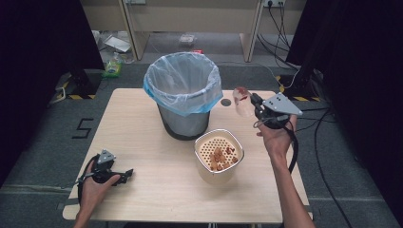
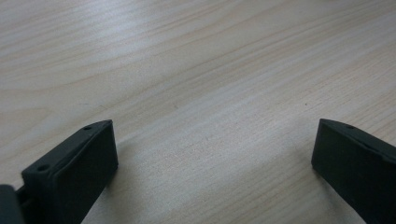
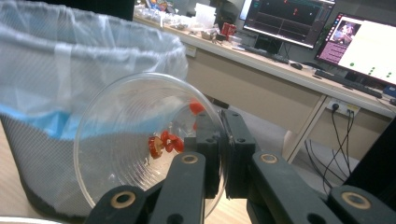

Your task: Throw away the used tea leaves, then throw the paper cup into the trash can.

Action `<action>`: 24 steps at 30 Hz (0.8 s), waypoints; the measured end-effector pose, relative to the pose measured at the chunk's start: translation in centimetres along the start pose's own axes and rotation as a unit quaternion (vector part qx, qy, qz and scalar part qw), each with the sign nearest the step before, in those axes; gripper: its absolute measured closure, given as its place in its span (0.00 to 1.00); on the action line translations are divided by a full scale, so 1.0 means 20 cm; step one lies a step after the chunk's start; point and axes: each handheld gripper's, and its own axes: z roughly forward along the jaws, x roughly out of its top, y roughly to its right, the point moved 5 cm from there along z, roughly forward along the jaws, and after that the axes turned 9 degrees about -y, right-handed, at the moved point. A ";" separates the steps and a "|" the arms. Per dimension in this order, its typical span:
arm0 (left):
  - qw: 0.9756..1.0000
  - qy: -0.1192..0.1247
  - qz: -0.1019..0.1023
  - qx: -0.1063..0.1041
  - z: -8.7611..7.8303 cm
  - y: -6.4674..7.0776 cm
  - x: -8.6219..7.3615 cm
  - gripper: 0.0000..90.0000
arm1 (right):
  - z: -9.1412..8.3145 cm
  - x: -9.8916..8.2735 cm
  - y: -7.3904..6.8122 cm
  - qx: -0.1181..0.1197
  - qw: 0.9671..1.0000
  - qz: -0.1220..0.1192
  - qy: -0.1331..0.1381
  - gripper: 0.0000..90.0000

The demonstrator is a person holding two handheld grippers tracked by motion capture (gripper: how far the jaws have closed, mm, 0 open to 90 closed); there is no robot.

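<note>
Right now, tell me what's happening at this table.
A person works with two handheld grippers. The right gripper pinches the rim of a clear plastic cup with red bits inside, tipped on its side beside the lined trash bin. The left gripper rests open on the table. A strainer bowl holds food pieces.

A light wooden table (image 1: 157,190) is seen from above. The left gripper (image 1: 124,175) is held low over the near left part of the table, its jaws pointed right and parted, with bare wood around them. The right gripper (image 1: 253,102) is raised at the far right, and a clear plastic cup (image 1: 243,101) with red bits inside is clamped by its rim between the jaws and tipped sideways. Just left of that cup, a mesh bin (image 1: 184,95) lined with a pale blue bag is placed. Nearer than the right gripper, a cream strainer bowl (image 1: 219,156) holding brown pieces is set.
</note>
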 end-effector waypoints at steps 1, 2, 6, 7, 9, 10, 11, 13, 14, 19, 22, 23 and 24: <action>1.000 0.000 0.000 0.000 0.00 0.00 0.00 0.00 | 0.00 0.02 0.01 0.001 1.000 0.002 0.001 0.97; 1.000 0.000 0.000 0.000 0.00 0.00 0.00 0.00 | 0.00 0.03 0.02 -0.001 1.000 0.003 0.000 0.97; 1.000 0.000 0.000 0.000 0.00 0.00 0.00 0.00 | -0.01 0.09 0.04 -0.002 1.000 -0.001 0.001 0.97; 1.000 0.000 0.000 0.000 0.00 0.00 0.00 0.00 | -0.01 0.13 0.05 -0.005 1.000 -0.003 0.002 0.97; 1.000 0.000 0.000 0.000 0.00 0.00 0.00 0.00 | -0.01 0.15 0.05 -0.005 1.000 -0.004 0.004 0.97; 1.000 0.000 0.000 0.000 0.00 0.00 0.00 0.00 | -0.01 0.18 0.06 -0.006 1.000 -0.003 0.007 0.97; 1.000 0.000 0.000 0.000 0.00 0.00 0.00 0.00 | -0.01 0.20 0.06 -0.006 1.000 -0.005 0.008 0.97; 1.000 0.000 0.000 0.000 0.00 0.00 0.00 0.00 | -0.01 0.26 0.06 -0.005 1.000 -0.006 0.011 0.97; 1.000 0.000 0.000 0.000 0.00 0.00 0.00 0.00 | -0.01 0.26 0.06 -0.005 1.000 -0.006 0.011 0.97; 1.000 0.000 0.000 0.000 0.00 0.00 0.00 0.00 | 0.01 0.36 0.07 -0.002 1.000 -0.009 0.013 0.97; 1.000 0.000 0.000 0.000 0.00 0.00 0.00 0.00 | 0.03 0.44 0.07 0.007 1.000 -0.010 0.015 0.96; 1.000 0.000 0.000 0.000 0.00 0.00 0.00 0.00 | 0.03 0.44 0.07 0.007 1.000 -0.010 0.015 0.96; 1.000 0.000 0.000 0.000 0.00 0.00 0.00 0.00 | 0.04 0.47 0.07 0.009 1.000 -0.009 0.015 0.96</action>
